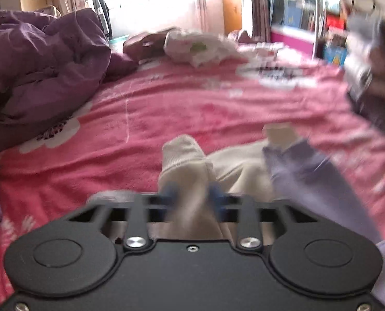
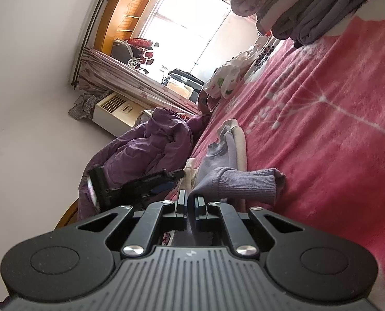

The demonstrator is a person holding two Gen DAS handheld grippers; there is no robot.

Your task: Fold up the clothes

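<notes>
A small garment with a cream body and lavender sleeves lies on the pink bed. In the left wrist view my left gripper (image 1: 192, 190) is shut on its cream sleeve cuff (image 1: 183, 155), and the lavender part (image 1: 303, 171) trails right. In the right wrist view, which is rolled sideways, my right gripper (image 2: 190, 203) is shut on the lavender sleeve (image 2: 244, 181) near its ribbed cuff. The left gripper (image 2: 145, 181) shows there as a dark blurred shape just left of the garment.
The pink floral bedspread (image 1: 166, 108) covers the bed. A purple duvet (image 1: 36, 72) is bunched at the left. A white printed garment (image 1: 197, 46) lies at the far side. Folded grey and purple clothes (image 2: 309, 5) are stacked on the bed. Window and curtains lie beyond.
</notes>
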